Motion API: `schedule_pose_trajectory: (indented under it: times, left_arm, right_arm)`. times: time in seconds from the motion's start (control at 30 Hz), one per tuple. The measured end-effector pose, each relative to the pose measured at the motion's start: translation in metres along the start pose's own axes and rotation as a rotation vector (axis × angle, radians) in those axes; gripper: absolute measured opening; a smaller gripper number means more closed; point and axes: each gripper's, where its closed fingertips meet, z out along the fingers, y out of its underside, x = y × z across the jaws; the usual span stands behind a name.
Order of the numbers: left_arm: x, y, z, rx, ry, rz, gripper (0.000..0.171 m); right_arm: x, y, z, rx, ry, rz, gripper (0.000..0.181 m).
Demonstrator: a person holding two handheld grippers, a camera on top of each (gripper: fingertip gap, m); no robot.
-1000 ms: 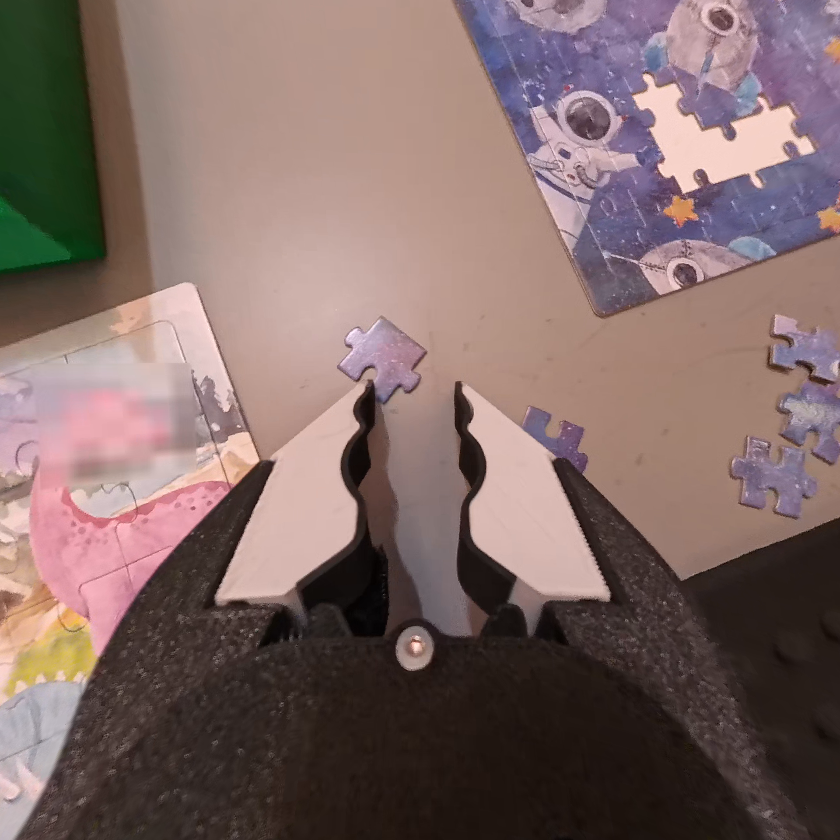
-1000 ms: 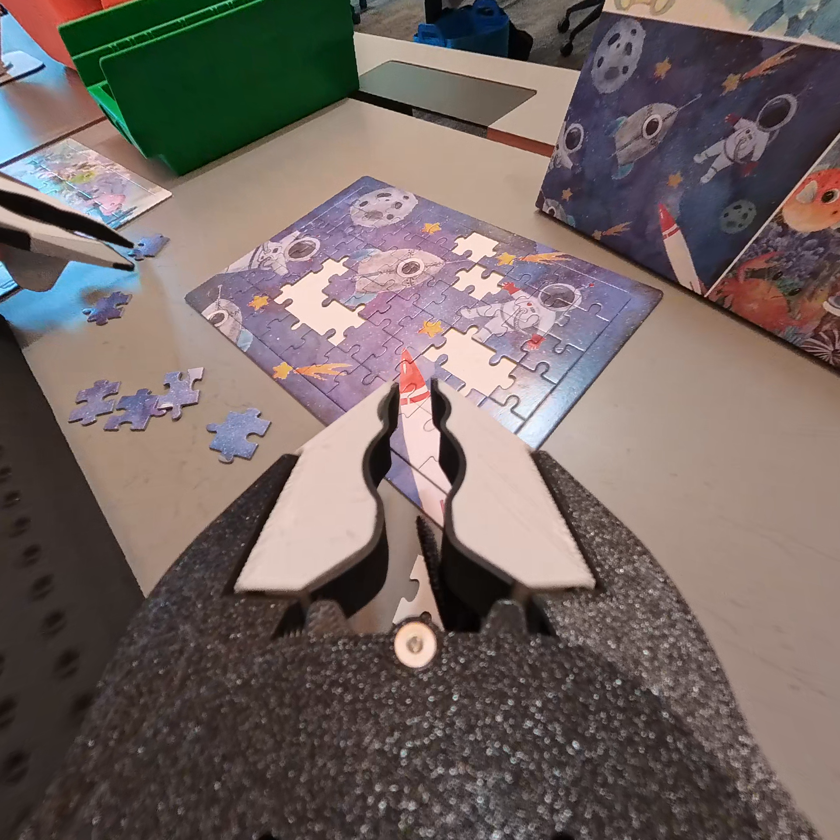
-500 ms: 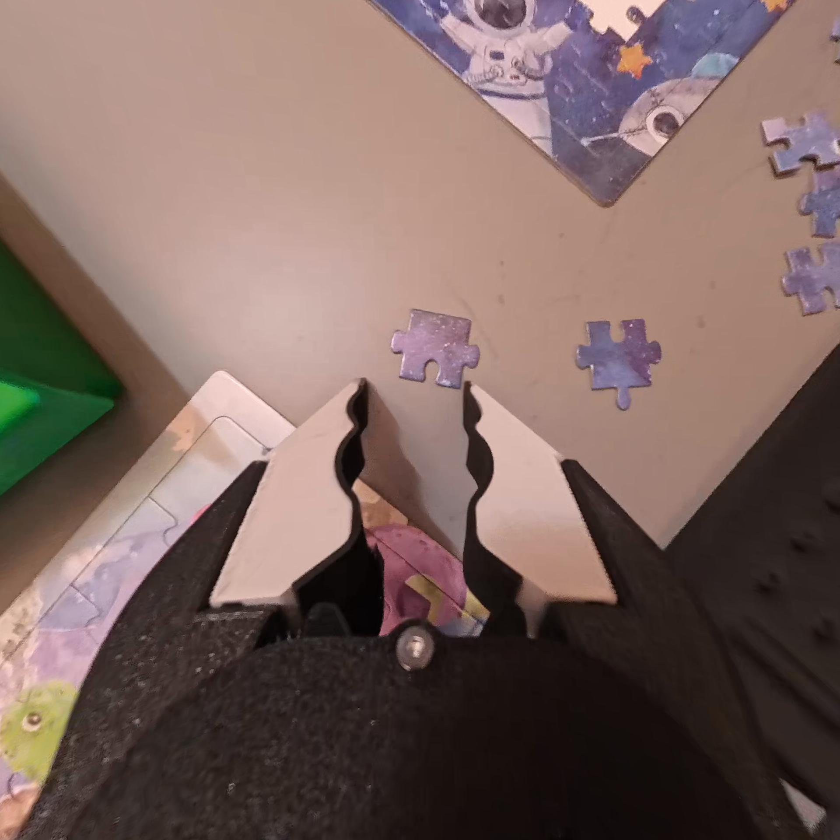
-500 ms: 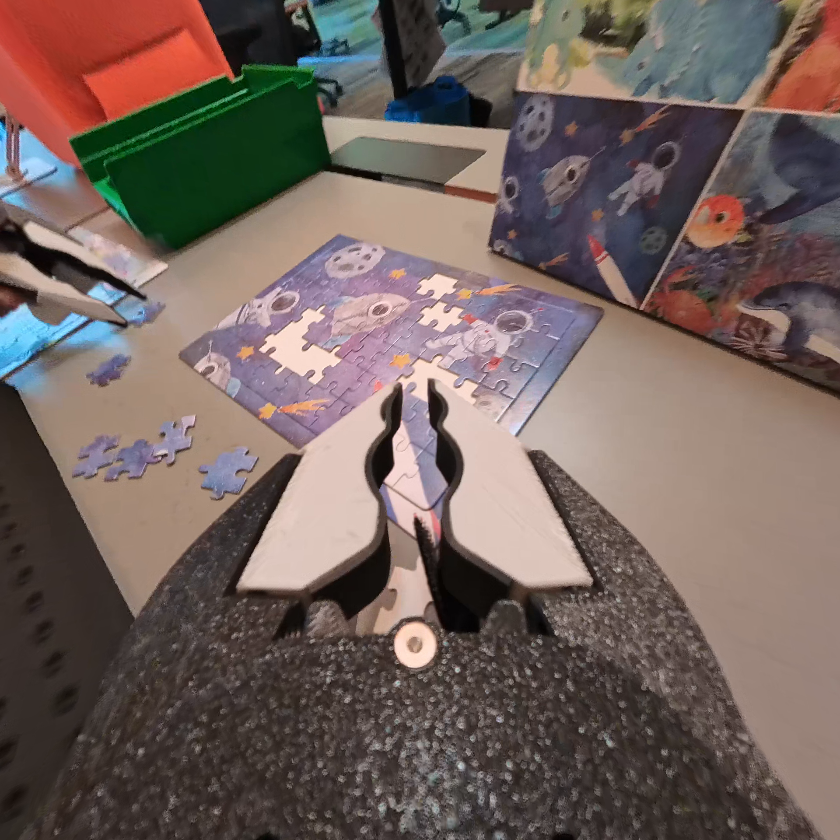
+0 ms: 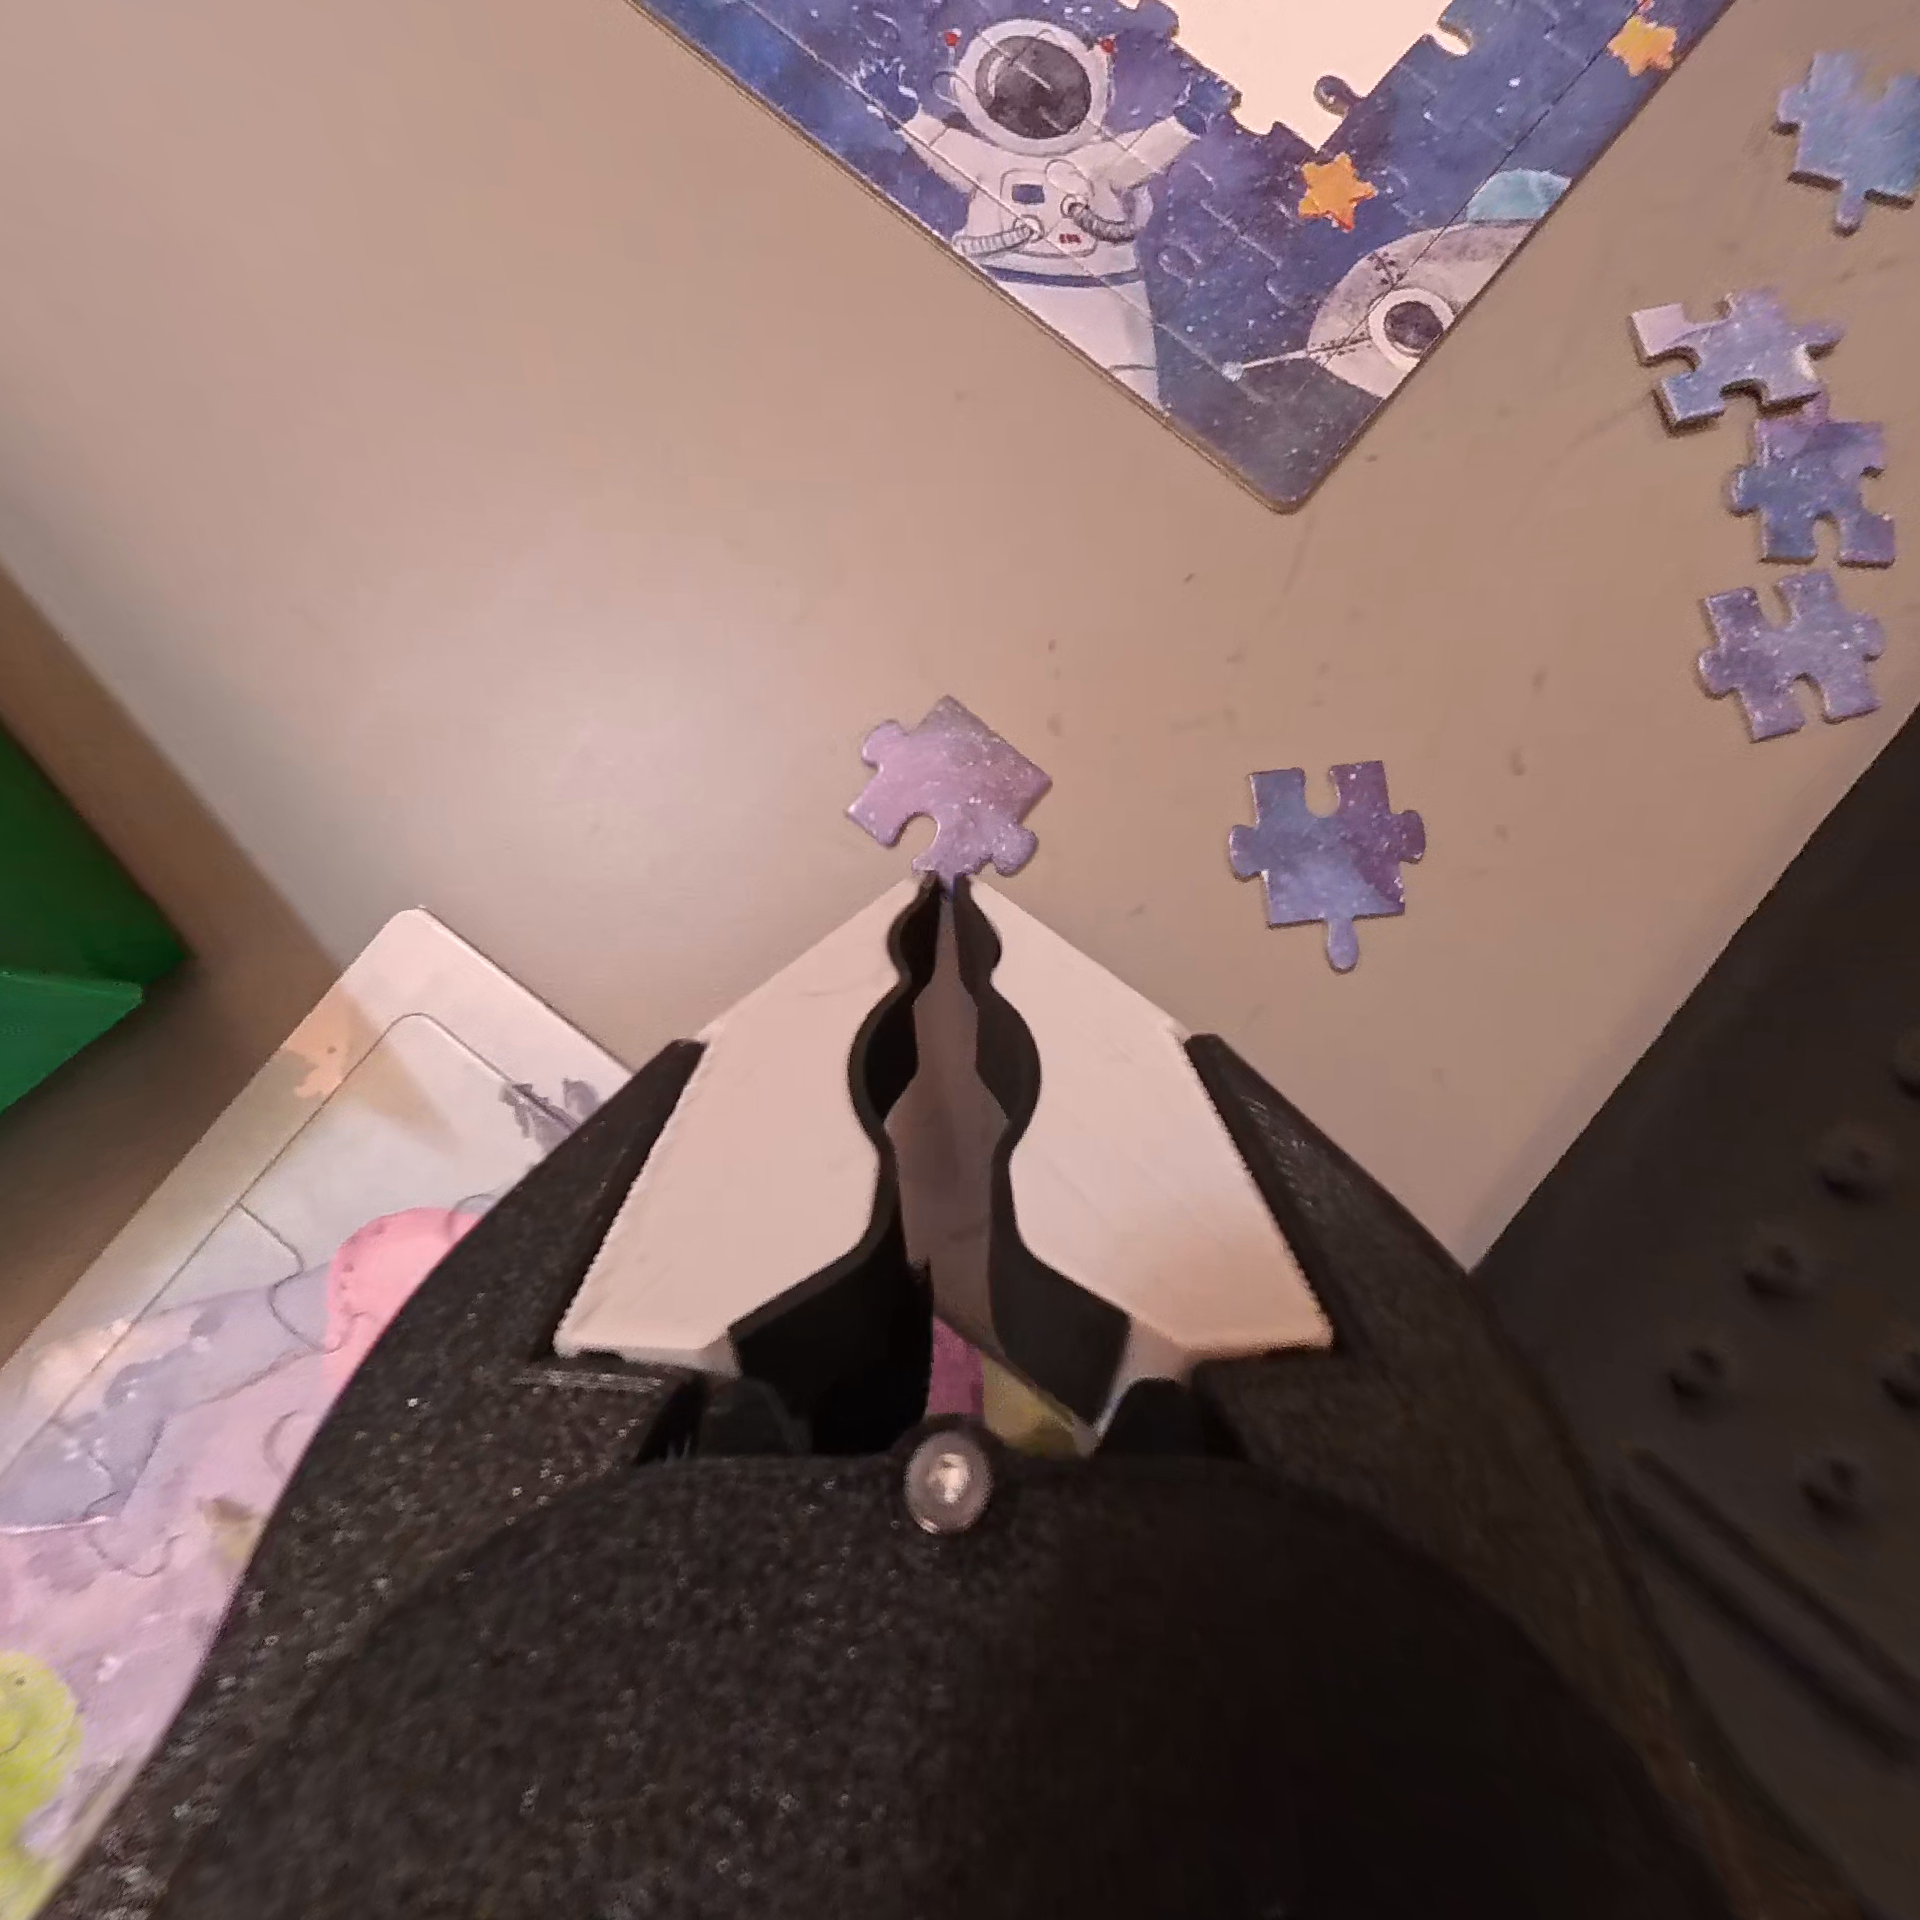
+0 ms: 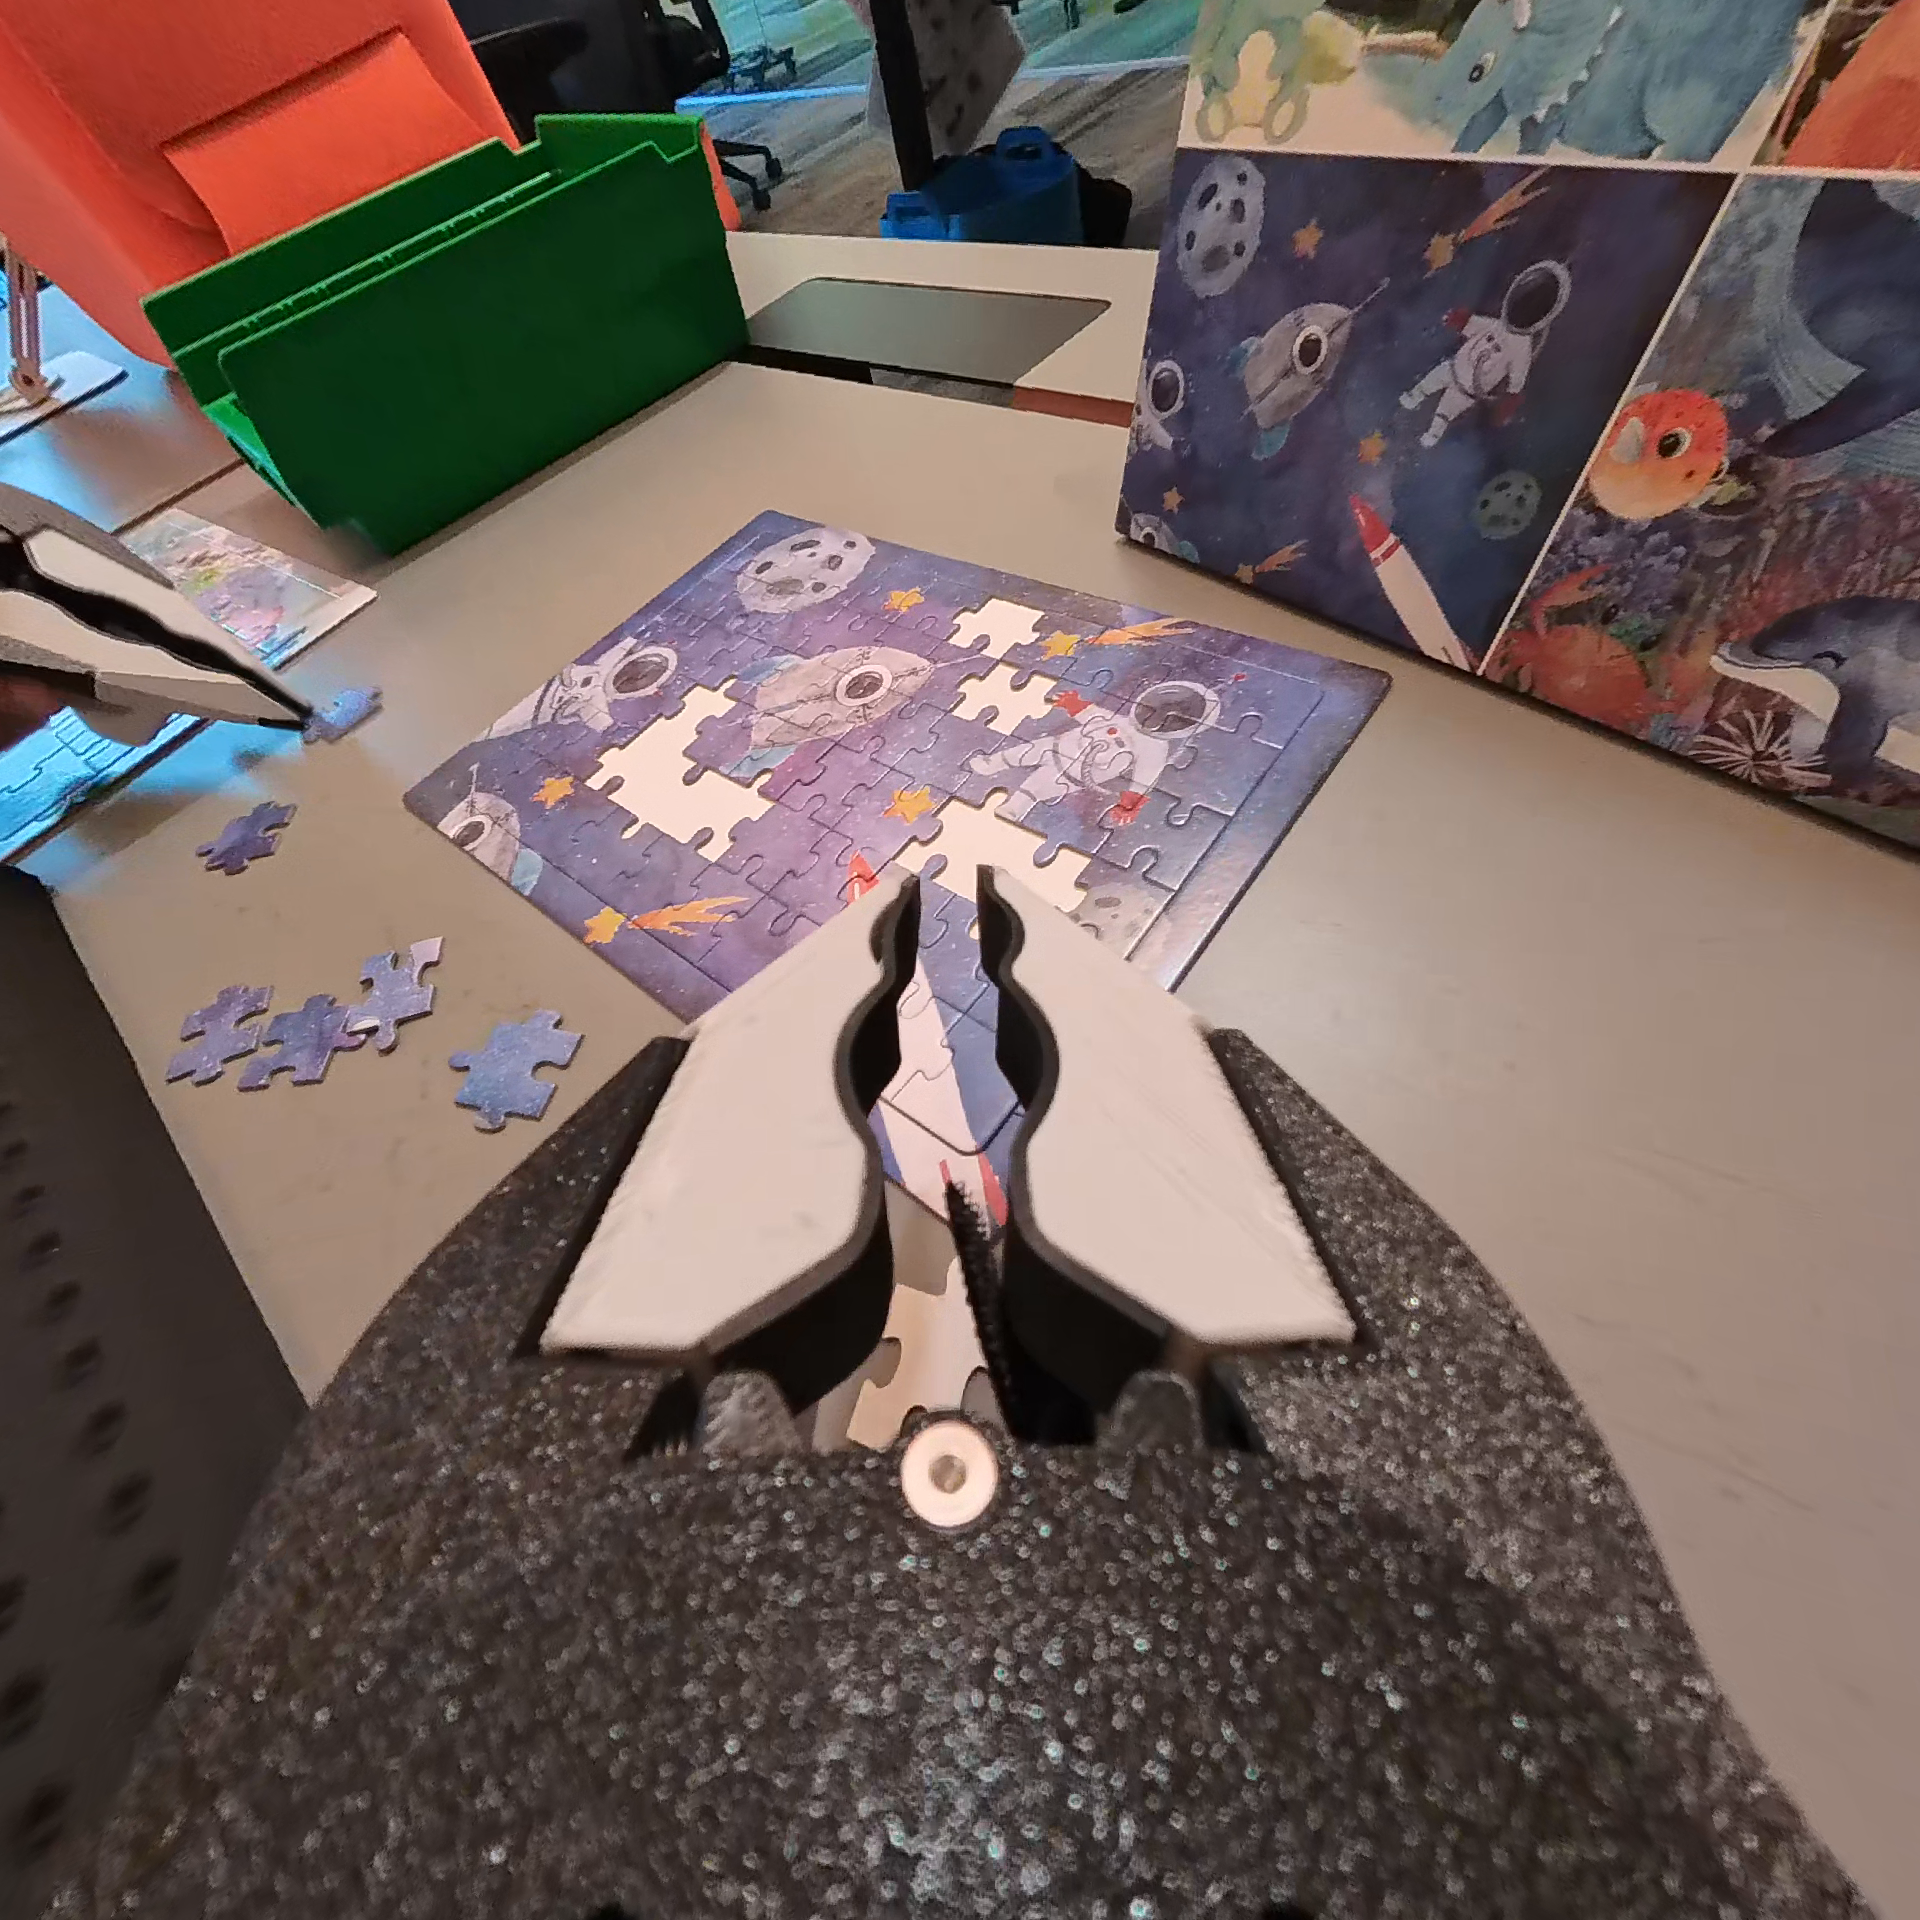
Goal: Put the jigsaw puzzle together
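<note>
**Loose piece pinched at its tab by the left claw**

The left gripper (image 5: pixel 943 885) is seen closed almost fully, its tips nipped on the small tab of a purple jigsaw piece (image 5: pixel 951 787), which lies flat or nearly so on the grey table (image 5: pixel 520 468) near the table's front edge. Whether the piece is already off the surface cannot be told. Such a piece is judged light, thin, stiff cardboard with a slick printed face; it is best taken by an edge or tab, as here, though a hold this shallow could let it swivel or slip.

The right gripper (image 6: pixel 948 883) is held above the near corner of the space jigsaw puzzle (image 6: pixel 1226 883), its jaws parted by a narrow gap and nothing gripped.

Beside the held piece a blue loose piece (image 5: pixel 1325 844) is seen, and four more loose pieces (image 6: pixel 312 1034) are scattered along the front edge. The puzzle lies mid-table with several white gaps (image 6: pixel 675 774) unfilled.

Farther back, a dinosaur puzzle board (image 5: pixel 343 1143) lies at the left edge, a green stand (image 6: pixel 468 364) behind it, and a picture box (image 6: pixel 1507 395) at the far right. An office room is glimpsed beyond.
</note>
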Motion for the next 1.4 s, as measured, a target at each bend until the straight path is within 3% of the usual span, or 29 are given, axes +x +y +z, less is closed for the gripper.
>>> schedule_pose_trajectory:
  times: [0.13, 0.2, 0.3, 0.43, 0.6, 0.67, 0.77, 0.9, 1.4]
  left_arm:
    - [0.020, -0.014, 0.011, 0.041, 0.048, -0.054, 0.008]
    - [0.032, -0.021, 0.017, 0.034, 0.057, -0.039, 0.019]
    - [0.043, -0.033, 0.018, 0.047, 0.046, 0.018, 0.019]
    - [0.016, -0.043, 0.007, 0.100, -0.072, -0.010, 0.024]
    - [-0.007, -0.039, 0.001, 0.130, -0.161, -0.294, 0.038]
    - [0.010, -0.043, -0.001, 0.167, -0.122, -0.271, 0.038]
    - [0.013, -0.031, 0.005, 0.102, -0.158, -0.195, 0.042]
    - [0.017, -0.030, 0.016, 0.081, -0.092, -0.162, 0.053]
    - [0.013, -0.037, 0.030, 0.040, -0.136, -0.117, 0.037]
  right_arm:
    - [-0.001, 0.001, 0.001, -0.005, -0.009, 0.007, 0.011]
    - [-0.001, 0.001, 0.001, -0.004, -0.009, 0.006, 0.011]
    - [-0.001, 0.001, 0.000, -0.007, -0.011, 0.005, 0.011]
    - [-0.001, 0.001, 0.000, -0.003, -0.013, 0.010, 0.010]
    - [-0.002, 0.002, 0.001, -0.011, -0.015, 0.008, 0.010]
    - [-0.002, 0.002, 0.001, -0.011, -0.016, 0.009, 0.010]
    - [-0.003, 0.002, 0.001, -0.013, -0.022, 0.010, 0.010]
    - [-0.005, 0.003, 0.002, -0.019, -0.027, 0.001, 0.010]
    - [-0.006, 0.006, 0.004, -0.034, -0.041, 0.005, 0.011]
